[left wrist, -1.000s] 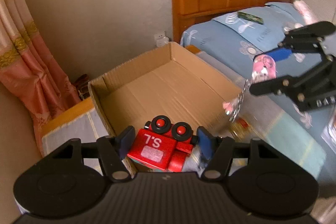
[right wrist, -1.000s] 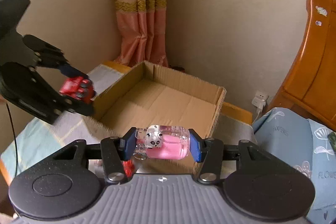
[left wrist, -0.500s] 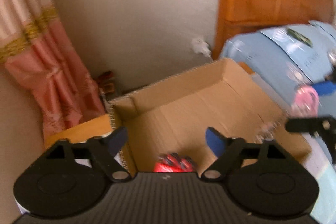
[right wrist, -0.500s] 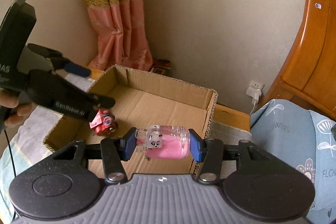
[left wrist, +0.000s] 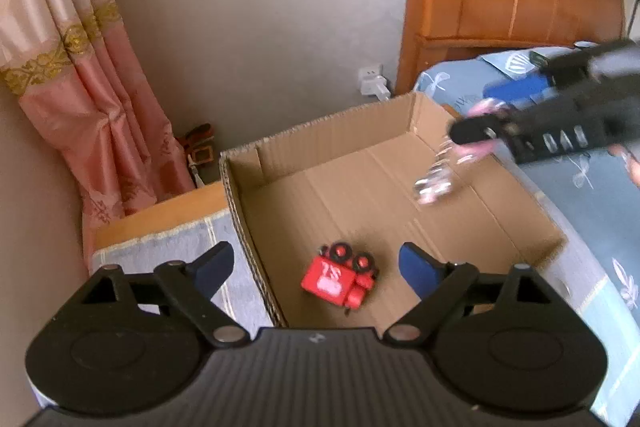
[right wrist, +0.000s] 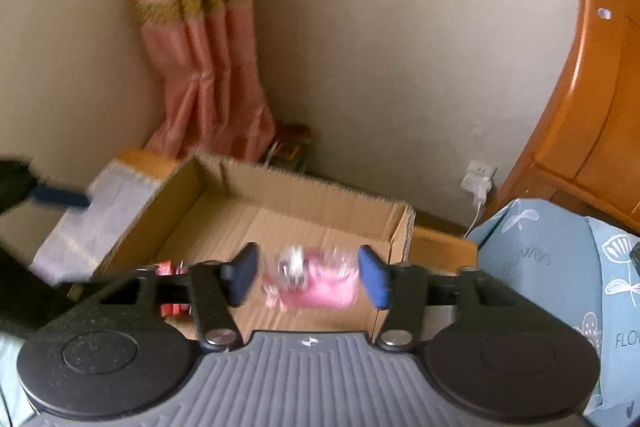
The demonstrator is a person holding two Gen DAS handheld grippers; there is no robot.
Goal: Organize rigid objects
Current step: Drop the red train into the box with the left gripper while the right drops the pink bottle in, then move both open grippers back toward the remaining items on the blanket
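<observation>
Risk sits with the bottle. Through the left wrist camera, my left gripper (left wrist: 316, 265) hangs released above the open brown cardboard box (left wrist: 516, 211); the red blocky toy truck (left wrist: 340, 277) lies on the box floor near its front wall.

Through the right wrist camera, my right gripper (right wrist: 306, 277) looks spread, the blurred clear bottle with pink filling (right wrist: 310, 281) apparently loose between the pads, over the box's right front corner. It could strike that wall and tumble outside.
</observation>
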